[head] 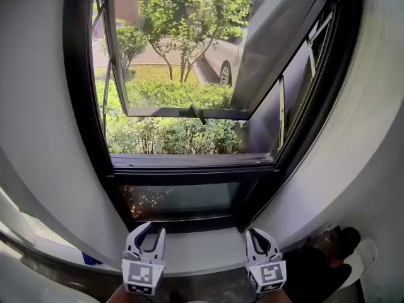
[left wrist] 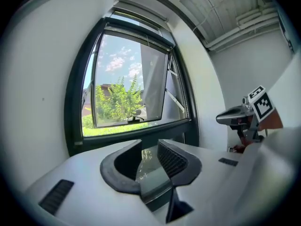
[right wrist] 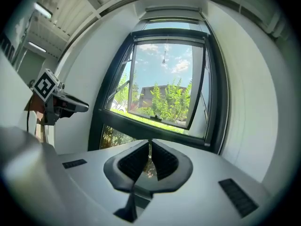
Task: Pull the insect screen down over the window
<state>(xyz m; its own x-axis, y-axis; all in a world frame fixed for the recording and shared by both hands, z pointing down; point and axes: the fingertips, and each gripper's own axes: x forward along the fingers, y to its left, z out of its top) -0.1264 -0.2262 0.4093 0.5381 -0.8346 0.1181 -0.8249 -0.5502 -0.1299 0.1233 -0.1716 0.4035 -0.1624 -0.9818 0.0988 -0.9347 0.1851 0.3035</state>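
Observation:
A black-framed window [head: 85, 106] fills the head view, its sash [head: 183, 112] swung outward over green bushes. Seen from the right gripper view, a pale rail [right wrist: 174, 12] runs along the window's top, and a thin pull [right wrist: 164, 59] hangs below it; no mesh covers the opening. Both grippers are low, in front of the sill [head: 202, 248]. My left gripper [head: 151, 231] [left wrist: 149, 147] has a small gap between its jaws and nothing in it. My right gripper [head: 254, 232] [right wrist: 150, 145] is shut and empty.
A fixed lower pane [head: 183, 201] sits under the opening. The sash handle [head: 197, 113] points inward. White walls curve in on both sides. A parked car [head: 221, 62] stands outside. Dark items [head: 328, 257] lie on the floor at right.

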